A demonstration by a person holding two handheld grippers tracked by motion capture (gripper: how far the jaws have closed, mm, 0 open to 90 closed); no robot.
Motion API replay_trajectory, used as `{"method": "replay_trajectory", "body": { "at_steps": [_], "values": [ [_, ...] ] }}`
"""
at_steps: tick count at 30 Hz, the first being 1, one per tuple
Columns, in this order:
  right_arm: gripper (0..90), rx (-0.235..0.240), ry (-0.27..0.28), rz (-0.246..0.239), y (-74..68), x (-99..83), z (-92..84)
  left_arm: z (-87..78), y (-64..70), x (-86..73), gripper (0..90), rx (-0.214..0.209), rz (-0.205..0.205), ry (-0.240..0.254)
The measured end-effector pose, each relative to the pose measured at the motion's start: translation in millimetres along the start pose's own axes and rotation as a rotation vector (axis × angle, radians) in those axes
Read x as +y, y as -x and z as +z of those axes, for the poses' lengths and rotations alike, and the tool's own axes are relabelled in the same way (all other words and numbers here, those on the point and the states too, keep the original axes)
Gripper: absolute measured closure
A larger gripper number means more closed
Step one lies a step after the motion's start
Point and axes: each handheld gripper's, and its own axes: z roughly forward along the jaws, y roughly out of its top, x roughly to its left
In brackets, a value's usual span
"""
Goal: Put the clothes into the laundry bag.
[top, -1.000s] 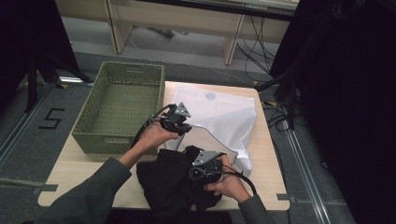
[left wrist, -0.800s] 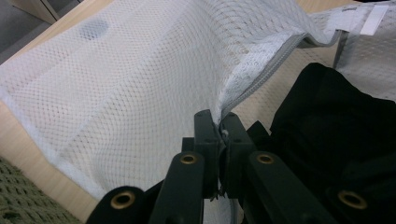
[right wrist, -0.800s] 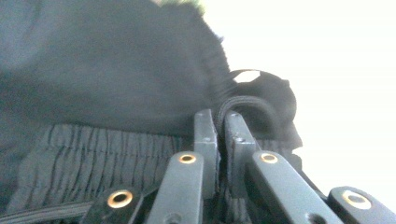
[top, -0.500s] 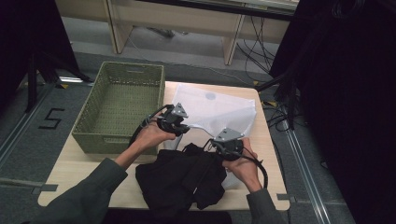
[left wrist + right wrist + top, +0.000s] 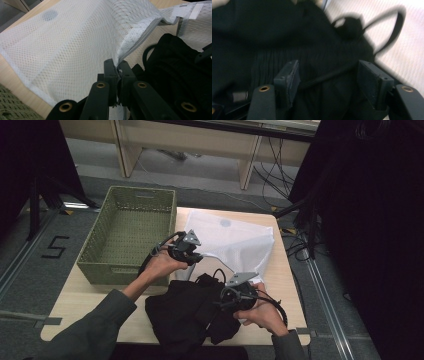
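Note:
A white mesh laundry bag lies flat on the table's far right part. My left gripper is shut on its zippered edge and lifts that edge a little; the left gripper view has the jaws pinching the mesh bag beside the zipper. A crumpled black garment lies at the front of the table, up against the bag's mouth. My right gripper hovers over it. Its jaws have just been opening and stand wide, with a black strap of the garment between them, unpressed.
An empty green woven basket stands at the table's left, close behind my left hand. Bare wooden table shows at the front left. Cables and dark stands crowd the floor to the right.
The right gripper swung out toward the bag's front edge, then came back over the black garment with jaws wider apart. The garment's top now lies nearer the bag. The left gripper held still.

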Motion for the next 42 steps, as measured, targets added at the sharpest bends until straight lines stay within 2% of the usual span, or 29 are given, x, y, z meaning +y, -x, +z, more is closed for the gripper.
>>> {"method": "replay_trajectory", "body": {
  "at_steps": [1,2,3,5,7,8,9,10,11,12,13,14,15,16,17,18,19,20,22,25,26,31,32,36,37,38,40,41,42],
  "values": [
    [35.7,-0.005,-0.029,0.021,-3.1,-5.4,3.3,0.1,0.2,-0.1,86.6,-0.002,-0.002,0.001],
    [34.6,-0.014,-0.071,-0.003,-1.3,-10.2,7.6,0.4,0.8,-0.1,86.6,-0.001,-0.008,0.002],
    [33.2,-0.027,-0.124,0.008,-0.3,-18.1,17.8,0.8,1.0,0.4,86.6,-0.003,-0.001,0.004],
    [33.6,-0.017,-0.147,0.030,-0.2,-21.1,24.3,0.9,1.1,0.4,86.7,-0.005,0.000,0.004],
    [35.3,-0.018,-0.136,0.028,0.7,-22.8,28.7,1.4,2.6,0.1,86.7,-0.003,-0.009,0.004],
    [44.9,-0.031,-0.132,-0.027,2.7,-26.5,34.4,1.9,2.7,0.1,86.7,-0.007,0.005,0.002],
    [50.0,-0.030,-0.135,-0.030,3.0,-27.0,34.6,2.4,3.2,0.0,86.7,-0.009,0.002,0.003],
    [58.9,-0.020,-0.131,-0.007,2.4,-27.2,34.2,2.6,3.9,-0.1,86.7,-0.009,-0.004,0.002],
    [65.5,-0.032,-0.149,-0.029,3.1,-26.4,31.9,2.3,3.7,0.1,86.8,-0.012,0.010,0.001],
    [70.1,-0.030,-0.138,-0.039,3.9,-26.1,30.4,2.1,3.8,0.1,86.8,-0.014,0.009,0.002],
    [72.3,-0.046,-0.128,-0.077,5.6,-26.1,30.1,2.1,4.1,-0.1,86.8,-0.015,0.008,0.004],
    [73.6,-0.051,-0.126,-0.073,5.4,-23.8,27.2,1.9,4.3,-0.5,86.8,-0.015,0.007,0.003],
    [74.6,-0.072,-0.091,-0.082,4.9,-21.9,24.8,1.9,4.3,-0.5,86.8,-0.015,0.007,0.003],
    [75.0,-0.091,-0.076,-0.049,3.1,-18.0,19.6,1.1,3.7,-1.4,86.8,-0.019,0.011,0.003],
    [75.0,-0.091,-0.076,-0.049,3.1,-18.0,19.6,1.1,3.7,-1.4,86.9,-0.019,0.011,0.003],
    [75.8,-0.151,-0.016,-0.065,5.7,-8.0,6.5,-0.3,4.0,-2.1,86.9,-0.026,0.006,0.013],
    [75.8,-0.151,-0.016,-0.065,5.7,-8.0,6.5,-0.3,4.0,-2.1,86.8,-0.026,0.006,0.013],
    [76.0,-0.195,0.046,-0.060,6.7,2.7,-6.3,-1.9,4.3,-2.0,86.9,-0.028,0.003,0.019],
    [76.0,-0.204,0.069,-0.065,11.4,13.2,-16.7,-3.7,4.5,-1.5,86.9,-0.028,0.011,0.027],
    [76.0,-0.229,0.082,-0.085,16.0,25.0,-18.4,-4.8,4.6,-1.5,86.9,-0.029,0.017,0.026],
    [76.0,-0.240,0.083,-0.107,19.4,29.5,-16.2,-5.6,4.0,-1.6,86.9,-0.028,0.021,0.020],
    [76.0,-0.255,0.073,-0.062,34.1,39.6,-5.2,-5.9,3.7,-2.1,86.9,-0.029,0.025,0.019],
    [76.0,-0.252,0.057,-0.032,42.9,41.7,4.7,-7.0,4.0,-2.2,87.0,-0.031,0.031,0.023],
    [75.9,-0.250,-0.032,0.005,59.3,32.3,37.8,-9.7,7.3,-5.2,87.0,-0.035,0.052,0.030],
    [75.9,-0.250,-0.032,0.005,59.3,32.3,37.8,-9.7,7.3,-5.2,87.0,-0.035,0.052,0.030],
    [75.3,-0.248,-0.091,0.021,67.7,21.5,54.6,-9.9,8.0,-8.8,87.0,-0.041,0.053,0.039],
    [75.1,-0.248,-0.095,0.031,69.6,18.3,58.6,-10.0,8.5,-12.2,87.0,-0.043,0.043,0.042],
    [74.3,-0.252,-0.076,0.040,72.2,16.6,60.6,-9.9,8.3,-14.0,87.0,-0.045,0.042,0.047],
    [71.6,-0.252,-0.056,0.045,71.2,20.7,54.1,-10.2,7.6,-15.7,87.0,-0.042,0.040,0.055]
  ]
}}
